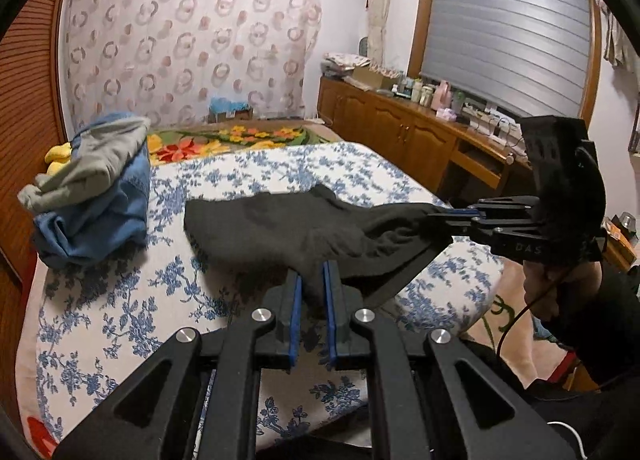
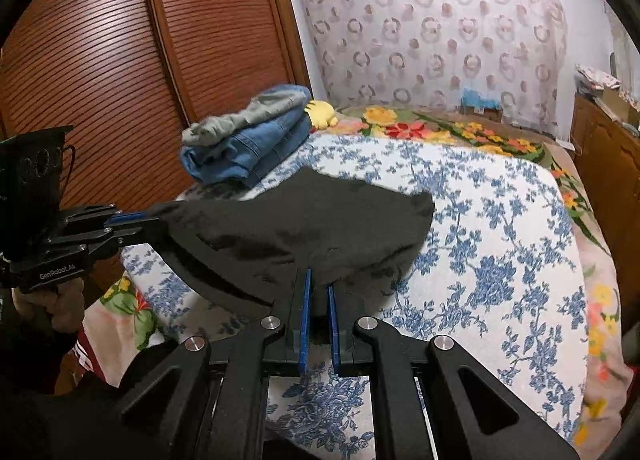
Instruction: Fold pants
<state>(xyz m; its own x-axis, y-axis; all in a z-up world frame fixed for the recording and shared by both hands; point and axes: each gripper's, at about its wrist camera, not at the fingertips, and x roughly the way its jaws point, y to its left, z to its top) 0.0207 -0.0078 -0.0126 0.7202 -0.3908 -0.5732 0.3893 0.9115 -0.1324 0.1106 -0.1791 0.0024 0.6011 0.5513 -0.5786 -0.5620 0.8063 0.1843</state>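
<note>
Both tongs had hold of the black pants, which hung stretched between them just over the bed. My left tongs pinched a gathered bit of the dark cloth between the blue pads; the pads stood a little apart with fabric bunched in the gap. In the same view my right tongs came in from 3 o'clock, pressed together on the far corner of the garment.

From the right wrist view, my right tongs gripped an edge of the pants at 6 o'clock, and the left tongs held the other end at 9 o'clock. The edge between the two grips sagged in a curve. The far part of the cloth rested on the blue-flowered bedcover, toward 1 o'clock.

A stack of folded clothes, grey on top of blue denim, lay on the bed at 10 o'clock in the left view, well apart from the pants. A yellow soft toy was just beside that stack. A wooden tabletop with bottles ran along the wall at 2 o'clock.
</note>
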